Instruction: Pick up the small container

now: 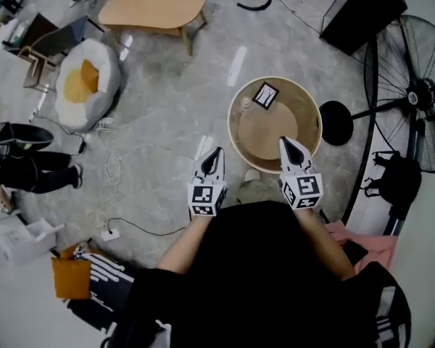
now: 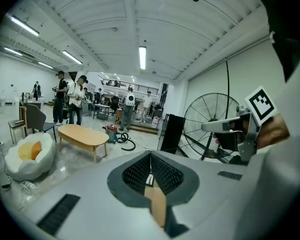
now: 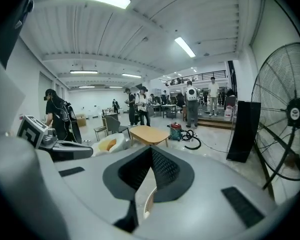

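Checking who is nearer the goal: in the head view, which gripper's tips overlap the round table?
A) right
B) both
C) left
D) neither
A: the right gripper reaches over the round table rim, while the left gripper is over the floor.

Both grippers held out ahead of torso, middle of head view, side by side, well apart, tips toward top of frame. Left gripper (image 1: 217,151) left of centre: jaws together, nothing between. Right gripper (image 1: 283,141) right of centre, slightly higher in frame: jaws together, empty too. Left marker cube (image 1: 206,196) and right marker cube (image 1: 303,189) sat at rear of grippers. Left forearm (image 1: 180,251) and right forearm (image 1: 320,227) bare, running back to black-clad torso, lower centre.
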The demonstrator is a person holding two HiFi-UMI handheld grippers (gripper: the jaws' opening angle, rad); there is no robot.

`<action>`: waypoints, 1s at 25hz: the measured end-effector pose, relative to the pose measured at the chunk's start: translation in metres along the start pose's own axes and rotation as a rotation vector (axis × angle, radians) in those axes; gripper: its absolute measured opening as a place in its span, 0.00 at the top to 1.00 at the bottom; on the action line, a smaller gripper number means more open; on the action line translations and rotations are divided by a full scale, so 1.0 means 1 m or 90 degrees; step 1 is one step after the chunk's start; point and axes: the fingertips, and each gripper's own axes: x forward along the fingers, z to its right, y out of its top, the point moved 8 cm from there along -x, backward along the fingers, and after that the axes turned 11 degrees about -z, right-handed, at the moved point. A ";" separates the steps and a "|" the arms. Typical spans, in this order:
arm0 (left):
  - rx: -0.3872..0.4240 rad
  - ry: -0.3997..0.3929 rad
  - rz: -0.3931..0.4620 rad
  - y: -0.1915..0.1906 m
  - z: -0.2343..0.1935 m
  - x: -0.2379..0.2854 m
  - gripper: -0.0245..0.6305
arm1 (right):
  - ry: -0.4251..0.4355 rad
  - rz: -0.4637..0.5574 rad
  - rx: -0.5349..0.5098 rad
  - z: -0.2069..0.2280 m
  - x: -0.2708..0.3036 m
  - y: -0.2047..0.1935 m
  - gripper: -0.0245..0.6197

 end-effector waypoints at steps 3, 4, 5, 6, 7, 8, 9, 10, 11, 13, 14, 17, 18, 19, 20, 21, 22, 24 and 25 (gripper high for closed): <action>0.003 0.005 -0.009 0.006 0.009 0.018 0.93 | 0.005 -0.004 0.009 0.023 0.011 0.000 0.93; 0.001 0.007 -0.010 0.008 0.012 0.024 0.93 | 0.009 -0.006 0.012 0.030 0.014 -0.001 0.93; -0.003 0.009 -0.011 0.009 0.015 0.030 0.93 | 0.014 -0.010 0.015 0.037 0.018 -0.003 0.93; -0.009 0.012 -0.012 0.009 0.017 0.037 0.93 | 0.021 -0.014 0.018 0.043 0.021 -0.006 0.93; -0.014 0.018 -0.014 0.010 0.020 0.044 0.93 | 0.027 -0.018 0.022 0.050 0.026 -0.008 0.93; -0.017 0.025 -0.017 0.010 0.022 0.053 0.93 | 0.032 -0.022 0.025 0.057 0.031 -0.011 0.93; -0.019 0.032 -0.019 0.009 0.024 0.062 0.93 | 0.035 -0.024 0.027 0.064 0.036 -0.013 0.93; -0.021 0.037 -0.021 0.009 0.026 0.071 0.93 | 0.036 -0.024 0.028 0.071 0.041 -0.015 0.93; -0.023 0.040 -0.023 0.009 0.027 0.080 0.93 | 0.036 -0.024 0.030 0.077 0.045 -0.017 0.93; -0.031 0.045 -0.031 0.005 0.028 0.099 0.93 | 0.029 -0.028 0.033 0.087 0.053 -0.022 0.93; -0.036 0.047 -0.036 0.003 0.027 0.110 0.93 | 0.026 -0.032 0.035 0.093 0.057 -0.024 0.93; -0.035 0.042 -0.064 -0.010 0.024 0.151 0.93 | 0.012 -0.056 0.056 0.107 0.076 -0.038 0.93; -0.031 0.034 -0.077 -0.016 0.021 0.165 0.93 | 0.005 -0.065 0.066 0.110 0.084 -0.043 0.93; -0.028 0.026 -0.089 -0.023 0.016 0.179 0.93 | -0.002 -0.074 0.075 0.111 0.091 -0.049 0.93; -0.028 0.017 -0.101 -0.031 0.010 0.192 0.93 | -0.009 -0.081 0.082 0.111 0.099 -0.054 0.93; -0.028 0.009 -0.111 -0.039 0.004 0.206 0.93 | -0.017 -0.086 0.088 0.111 0.105 -0.059 0.93; -0.027 0.002 -0.119 -0.046 -0.002 0.220 0.93 | -0.024 -0.088 0.096 0.111 0.111 -0.064 0.93; -0.022 -0.001 -0.130 -0.061 -0.016 0.249 0.93 | -0.032 -0.087 0.113 0.111 0.125 -0.076 0.93; -0.022 0.002 -0.137 -0.070 -0.023 0.263 0.93 | -0.031 -0.091 0.118 0.111 0.133 -0.084 0.93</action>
